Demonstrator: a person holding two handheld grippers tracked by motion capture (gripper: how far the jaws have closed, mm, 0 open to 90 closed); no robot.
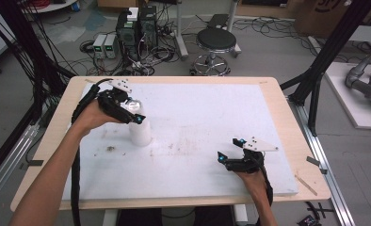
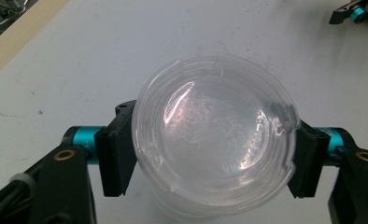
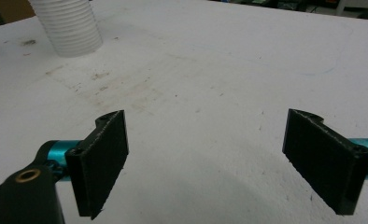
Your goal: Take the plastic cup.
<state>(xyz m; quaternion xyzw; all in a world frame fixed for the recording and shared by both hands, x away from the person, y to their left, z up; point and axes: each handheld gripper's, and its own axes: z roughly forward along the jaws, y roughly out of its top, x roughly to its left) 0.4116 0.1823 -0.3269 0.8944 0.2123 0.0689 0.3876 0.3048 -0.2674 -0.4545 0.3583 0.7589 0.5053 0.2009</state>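
- On my left, the left gripper [image 1: 134,111] has its jaws pressed on either side of the top clear plastic cup [image 2: 215,135] of a stack of white cups [image 1: 140,132].
- That stack stands upright on the white surface [image 1: 197,117], left of centre.
- On my right, the right gripper [image 1: 230,149] rests low near the front edge, jaws spread wide with nothing between them, well apart from the stack.
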